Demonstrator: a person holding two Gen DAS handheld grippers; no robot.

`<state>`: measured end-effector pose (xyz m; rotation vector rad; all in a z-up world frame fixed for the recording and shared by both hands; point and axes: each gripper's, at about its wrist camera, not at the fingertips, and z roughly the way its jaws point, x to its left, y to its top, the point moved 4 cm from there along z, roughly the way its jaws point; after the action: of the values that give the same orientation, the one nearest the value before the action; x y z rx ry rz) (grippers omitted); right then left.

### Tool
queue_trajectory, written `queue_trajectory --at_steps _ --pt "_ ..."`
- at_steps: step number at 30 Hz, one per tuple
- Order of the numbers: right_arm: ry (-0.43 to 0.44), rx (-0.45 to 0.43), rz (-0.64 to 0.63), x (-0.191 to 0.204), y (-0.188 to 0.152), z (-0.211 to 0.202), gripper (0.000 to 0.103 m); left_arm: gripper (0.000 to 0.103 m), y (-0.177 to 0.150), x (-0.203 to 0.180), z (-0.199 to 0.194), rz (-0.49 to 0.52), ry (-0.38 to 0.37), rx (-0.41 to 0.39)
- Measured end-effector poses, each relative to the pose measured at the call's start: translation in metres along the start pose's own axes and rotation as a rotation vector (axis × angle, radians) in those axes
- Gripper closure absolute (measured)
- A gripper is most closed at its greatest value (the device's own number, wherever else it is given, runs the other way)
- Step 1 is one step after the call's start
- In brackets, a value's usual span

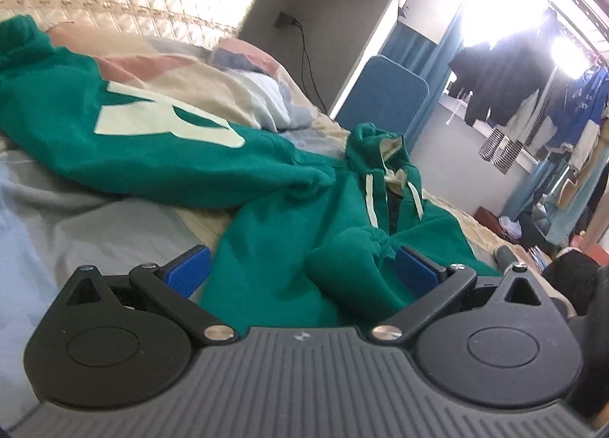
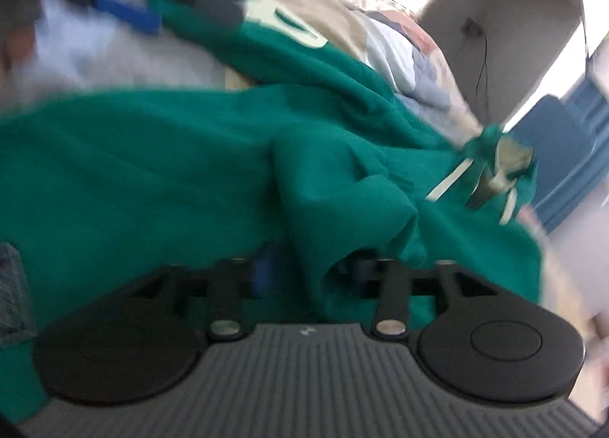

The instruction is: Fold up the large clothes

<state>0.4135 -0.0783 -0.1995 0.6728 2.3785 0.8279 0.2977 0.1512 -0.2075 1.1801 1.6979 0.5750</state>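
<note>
bed (image 1: 95,225): patchwork cover | green hoodie (image 1: 160,148): spread crumpled across bed, sleeve cuff nearest | left gripper (image 1: 300,272): jaws wide apart, astride the cuff, gripping nothing | right gripper (image 2: 308,274): blurred, fabric bunched over fingers, closure unclear

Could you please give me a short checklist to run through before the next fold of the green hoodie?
1. Left gripper open around cloth: ok, its blue pads stand apart with a sleeve fold between them.
2. Right gripper holding cloth: cannot tell, green fabric covers its fingertips and the view is blurred.
3. Green hoodie lying flat: not ok, it is bunched and creased on the bed.
4. Hood and drawstrings tucked: not ok, they lie loose.
5. Second sleeve located: cannot tell.
</note>
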Motion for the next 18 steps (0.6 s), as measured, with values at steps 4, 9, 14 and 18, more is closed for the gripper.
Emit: queue_trajectory --at_steps 4,9,14,18 --pt "0.082 -0.038 0.200 -0.021 0.003 -0.031 0.036 0.000 -0.003 -0.008 0.010 0.003 -0.030 0.022" --pt "0.072 -0.081 0.410 -0.058 0.003 -0.036 0.036 0.000 -0.010 -0.024 0.015 0.050 -0.060 0.031" --pt "-0.030 -0.024 0.605 -0.095 -0.011 -0.012 0.036 0.000 -0.022 -0.040 0.025 0.113 -0.065 0.040" --pt "-0.021 0.020 0.686 -0.106 -0.024 0.025 0.037 0.000 -0.022 -0.043 0.036 0.090 -0.060 0.033"
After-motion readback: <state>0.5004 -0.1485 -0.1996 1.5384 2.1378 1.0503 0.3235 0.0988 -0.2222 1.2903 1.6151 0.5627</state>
